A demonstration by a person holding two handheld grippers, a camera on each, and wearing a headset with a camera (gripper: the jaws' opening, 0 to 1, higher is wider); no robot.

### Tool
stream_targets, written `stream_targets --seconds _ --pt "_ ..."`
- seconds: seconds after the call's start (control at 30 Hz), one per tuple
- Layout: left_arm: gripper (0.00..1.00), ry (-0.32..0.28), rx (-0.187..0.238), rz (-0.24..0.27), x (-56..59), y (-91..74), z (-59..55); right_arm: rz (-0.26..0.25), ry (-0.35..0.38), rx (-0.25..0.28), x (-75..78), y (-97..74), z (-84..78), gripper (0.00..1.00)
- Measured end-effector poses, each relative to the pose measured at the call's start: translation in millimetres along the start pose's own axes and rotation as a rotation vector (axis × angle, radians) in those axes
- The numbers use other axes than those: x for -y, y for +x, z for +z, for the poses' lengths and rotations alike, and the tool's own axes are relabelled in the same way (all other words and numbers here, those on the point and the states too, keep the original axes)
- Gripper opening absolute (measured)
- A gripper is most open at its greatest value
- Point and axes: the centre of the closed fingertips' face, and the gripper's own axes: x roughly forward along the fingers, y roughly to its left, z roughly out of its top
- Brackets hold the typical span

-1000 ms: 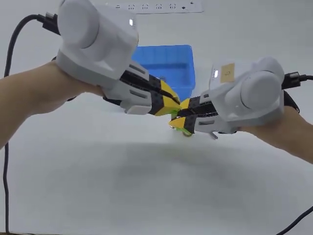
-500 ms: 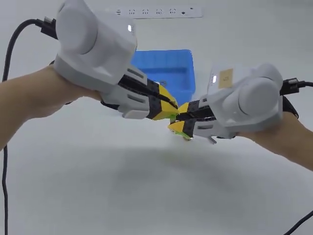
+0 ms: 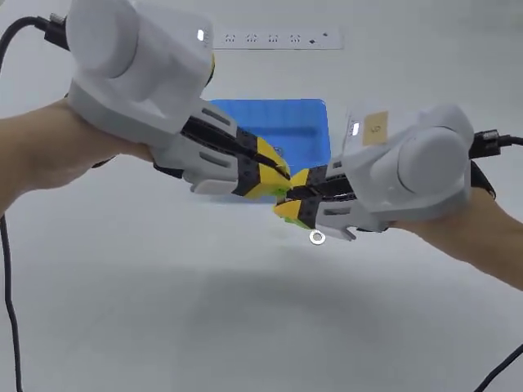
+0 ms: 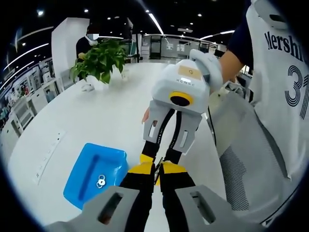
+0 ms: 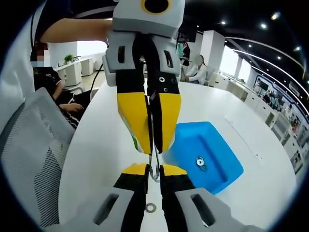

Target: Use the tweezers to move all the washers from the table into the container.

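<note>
My left gripper (image 3: 280, 174) and right gripper (image 3: 288, 202) meet tip to tip above the table, just in front of the blue container (image 3: 245, 118). Thin metal tweezers (image 5: 153, 162) run from the left gripper's yellow jaws down into the right gripper (image 5: 153, 170), and both pairs of jaws are shut on them. The tweezers (image 4: 157, 169) also sit in the narrow gap of the left gripper (image 4: 154, 170). One washer (image 3: 317, 238) lies on the white table under the right gripper, and the same washer (image 5: 151, 208) lies just ahead of its jaws. Inside the container (image 5: 219, 166) rest a few washers (image 5: 199, 162).
A white power strip (image 3: 274, 38) lies at the table's far edge behind the container. Black cables trail from both grippers. In the gripper views, a person sits on a mesh chair (image 5: 29, 159) beside the table, and a potted plant (image 4: 99, 58) stands at its far end.
The head camera has tilted, so the container sits lower in the picture. The grippers stay tip to tip. The washer on the table has come into sight below the right gripper.
</note>
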Motion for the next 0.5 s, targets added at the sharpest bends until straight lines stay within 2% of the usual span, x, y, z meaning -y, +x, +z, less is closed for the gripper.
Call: stream_targets --seconds 0.27,0.5 --pt "0.08 0.025 0.019 0.029 -7.3 -17.0 7.7 -0.015 -0.042 0.018 8.6 -6.2 19.9 0.1" --pt "0.08 0.058 0.023 0.056 -20.3 -30.6 16.2 -0.029 -0.07 0.032 20.6 -8.9 34.5 0.1"
